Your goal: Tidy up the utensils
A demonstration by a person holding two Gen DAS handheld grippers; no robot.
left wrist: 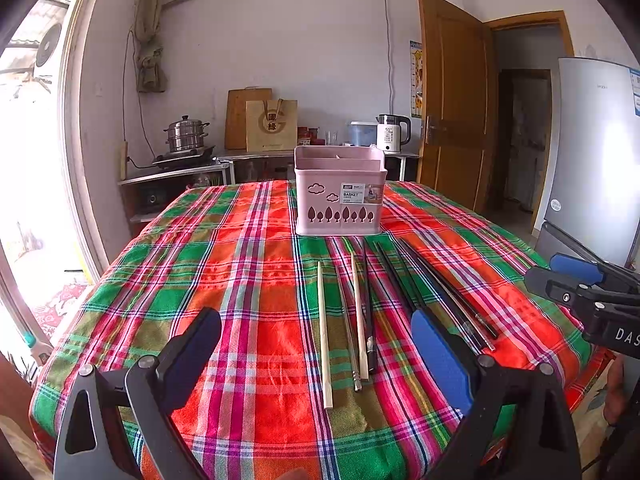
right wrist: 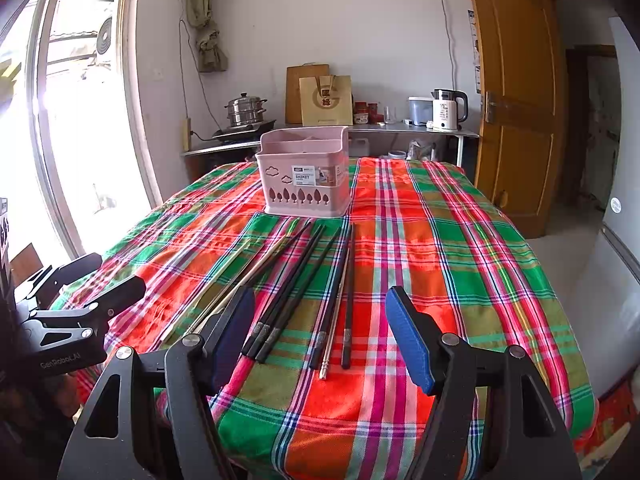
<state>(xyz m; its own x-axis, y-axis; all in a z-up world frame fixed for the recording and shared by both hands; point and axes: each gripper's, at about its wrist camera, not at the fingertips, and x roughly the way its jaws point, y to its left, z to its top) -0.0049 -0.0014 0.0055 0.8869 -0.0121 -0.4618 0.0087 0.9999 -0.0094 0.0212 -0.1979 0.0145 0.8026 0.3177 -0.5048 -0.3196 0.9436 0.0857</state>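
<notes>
Your left tongs (left wrist: 316, 360) and right tongs (right wrist: 320, 340) both gape wide, holding nothing, above the tabletop (left wrist: 200, 280). The chopsticks (left wrist: 360, 312) lie loose just ahead, short of the pink basket (left wrist: 340, 192).

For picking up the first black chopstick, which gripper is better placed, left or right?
Probably the right gripper: its open jaws already straddle the black chopsticks. The left gripper is open above the pale wooden chopsticks. The pink basket stands just beyond.
</notes>
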